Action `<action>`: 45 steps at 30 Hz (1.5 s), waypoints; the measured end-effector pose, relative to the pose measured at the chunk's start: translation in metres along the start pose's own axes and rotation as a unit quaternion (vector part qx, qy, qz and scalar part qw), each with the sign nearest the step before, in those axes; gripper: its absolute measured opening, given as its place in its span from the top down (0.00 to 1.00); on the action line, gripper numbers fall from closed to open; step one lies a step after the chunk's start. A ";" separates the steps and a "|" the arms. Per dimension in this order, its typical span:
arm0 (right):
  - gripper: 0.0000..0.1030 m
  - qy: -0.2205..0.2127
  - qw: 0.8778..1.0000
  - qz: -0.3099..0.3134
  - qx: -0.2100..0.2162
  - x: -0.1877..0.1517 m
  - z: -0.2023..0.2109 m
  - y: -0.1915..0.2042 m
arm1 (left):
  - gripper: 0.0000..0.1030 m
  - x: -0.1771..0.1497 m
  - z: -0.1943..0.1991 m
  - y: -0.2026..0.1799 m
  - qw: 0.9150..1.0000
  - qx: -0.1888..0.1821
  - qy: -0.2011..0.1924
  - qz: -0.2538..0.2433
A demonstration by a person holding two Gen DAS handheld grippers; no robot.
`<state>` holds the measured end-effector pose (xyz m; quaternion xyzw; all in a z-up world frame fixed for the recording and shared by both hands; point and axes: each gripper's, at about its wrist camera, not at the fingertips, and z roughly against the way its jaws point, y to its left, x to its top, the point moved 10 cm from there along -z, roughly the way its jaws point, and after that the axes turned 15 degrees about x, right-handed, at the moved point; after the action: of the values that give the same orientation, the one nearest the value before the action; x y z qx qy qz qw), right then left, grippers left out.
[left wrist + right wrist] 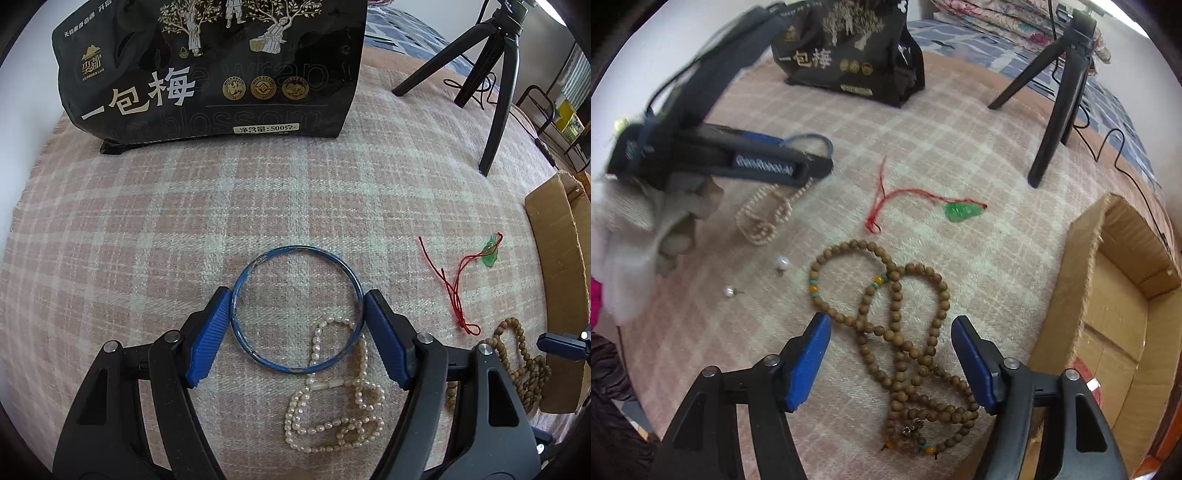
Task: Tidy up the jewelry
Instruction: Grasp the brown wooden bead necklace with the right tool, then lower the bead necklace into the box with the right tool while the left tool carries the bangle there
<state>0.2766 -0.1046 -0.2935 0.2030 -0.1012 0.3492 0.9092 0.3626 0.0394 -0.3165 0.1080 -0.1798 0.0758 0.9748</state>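
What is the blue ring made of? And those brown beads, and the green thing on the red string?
Blue bangle: probably painted metal or glass; its colour looks scuffed in patches. Brown bead string: likely wood, matte with a grainy look. Green pendant: maybe jade or glass, glossy and see-through green. Red cord: thin thread.

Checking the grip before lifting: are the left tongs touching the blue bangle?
Touching. The left wrist view shows both pads of the left tongs pressed against opposite sides of the bangle.

Both wrist views look steeply down, close; sharing the blanket (147, 221).
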 end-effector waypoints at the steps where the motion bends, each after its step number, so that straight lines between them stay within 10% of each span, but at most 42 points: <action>1: 0.32 0.006 1.000 -0.001 0.015 0.001 -0.001 0.003 | 0.27 0.000 0.000 0.000 1.000 -0.002 0.001 0.000; 18: 0.14 0.098 0.995 0.011 -0.025 -0.005 -0.054 0.007 | 0.28 -0.003 0.001 0.002 1.000 -0.009 0.002 0.003; 21: 0.25 0.086 0.996 0.012 -0.011 -0.008 -0.053 0.013 | 0.28 -0.003 0.001 0.005 1.000 -0.012 0.001 0.008; 27: 0.81 0.057 0.998 0.005 0.003 -0.009 -0.044 0.016 | 0.28 -0.002 0.006 0.016 1.000 -0.011 -0.003 0.019; 45: 0.90 -0.067 0.998 -0.017 -0.005 0.004 0.042 0.038 | 0.28 -0.021 0.082 0.055 0.998 -0.002 -0.058 0.025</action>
<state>0.2521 -0.0950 -0.2431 0.2236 -0.1603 0.3186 0.9071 0.3056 0.0703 -0.2393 0.1060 -0.2392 0.0938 0.9606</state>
